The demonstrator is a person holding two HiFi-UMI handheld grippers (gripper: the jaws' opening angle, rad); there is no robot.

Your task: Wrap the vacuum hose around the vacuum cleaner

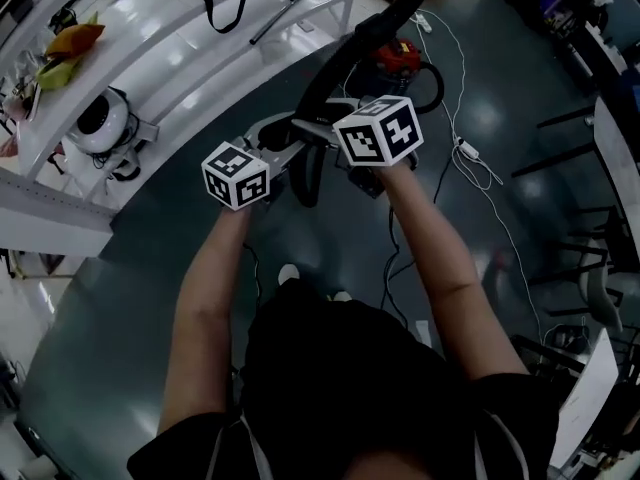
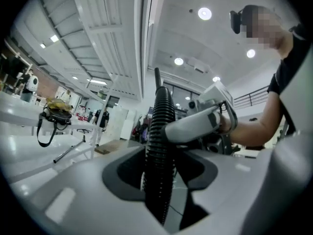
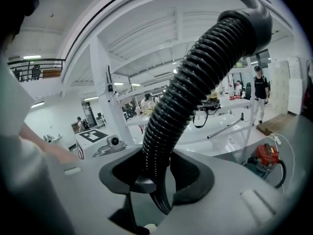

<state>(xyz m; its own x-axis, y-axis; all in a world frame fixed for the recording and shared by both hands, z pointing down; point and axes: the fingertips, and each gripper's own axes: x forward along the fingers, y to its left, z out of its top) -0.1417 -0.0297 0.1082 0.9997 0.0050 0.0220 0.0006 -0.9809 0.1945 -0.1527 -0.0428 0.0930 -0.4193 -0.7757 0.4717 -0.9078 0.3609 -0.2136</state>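
**Inspector:** Two grippers on one item. State of each?

**Operator:** My left gripper (image 2: 157, 177) is closed round the vacuum hose (image 1: 335, 58). The ribs stand upright between its jaws, and both pads appear to bear on them. My right gripper (image 3: 155, 173) is clamped on the same hose just beside the left. From there the hose leans up and away to a smooth cuff (image 3: 252, 26).

**Inspector:** Location of the hose?

**Operator:** It is held in the air in front of me, off the floor (image 1: 520, 88). From the jaws it arcs up and out of the top of the head view, and a short dark length hangs below the grippers. I cannot trace where it joins the machine.

**Inspector:** Handling?

**Operator:** I judge it light and springy. It is corrugated, so it should bend freely and try to uncoil. The ribs give the pads purchase, so slipping looks unlikely, but a hard squeeze could crush it. It is best taken on the ribbed run, with the grippers near each other, feeding one loop at a time. The cuff looks stiff and smooth, which makes it a poorer hold.

**Inspector:** And the machine?

**Operator:** The red vacuum cleaner (image 1: 400, 56) stands on the floor beyond the grippers and well apart from them, near the end of the white table (image 1: 180, 43). A white cable (image 1: 467, 150) trails over the floor to its right. As far as I can see, no hose is wound round it yet.
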